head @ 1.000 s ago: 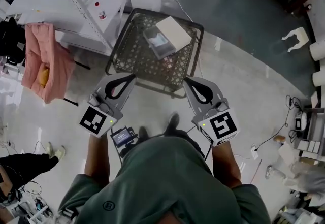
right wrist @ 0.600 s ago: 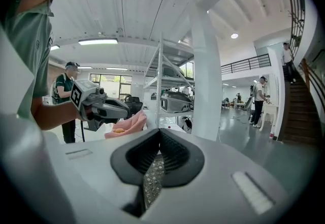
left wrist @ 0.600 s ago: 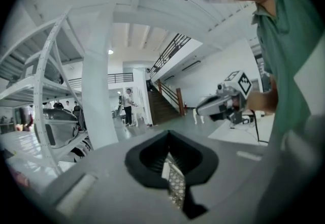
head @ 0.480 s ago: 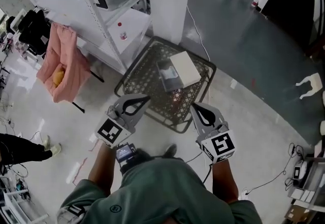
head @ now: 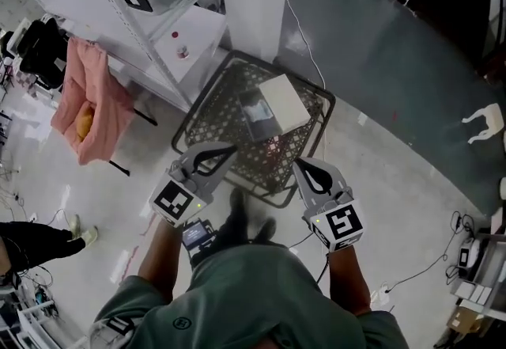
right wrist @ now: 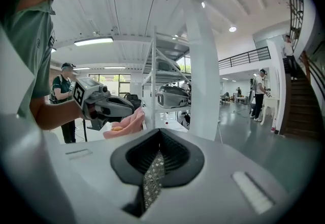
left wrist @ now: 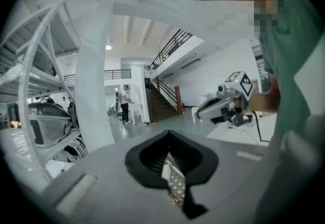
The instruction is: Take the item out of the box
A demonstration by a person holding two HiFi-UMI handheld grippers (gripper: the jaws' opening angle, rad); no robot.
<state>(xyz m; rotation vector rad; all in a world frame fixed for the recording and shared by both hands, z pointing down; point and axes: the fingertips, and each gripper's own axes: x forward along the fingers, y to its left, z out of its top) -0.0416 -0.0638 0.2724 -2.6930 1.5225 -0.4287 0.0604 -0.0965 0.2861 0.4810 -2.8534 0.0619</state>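
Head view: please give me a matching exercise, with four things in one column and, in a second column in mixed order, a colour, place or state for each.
1 box
2 cloth
3 basket
4 left gripper

a pink
b shut
c white, in the basket
d dark mesh

Pairs: 1-c, 2-a, 3-d, 4-b

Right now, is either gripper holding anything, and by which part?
Nothing is held. The left gripper and right gripper both have jaws together, empty; the white box lies apart from them on the mesh table.
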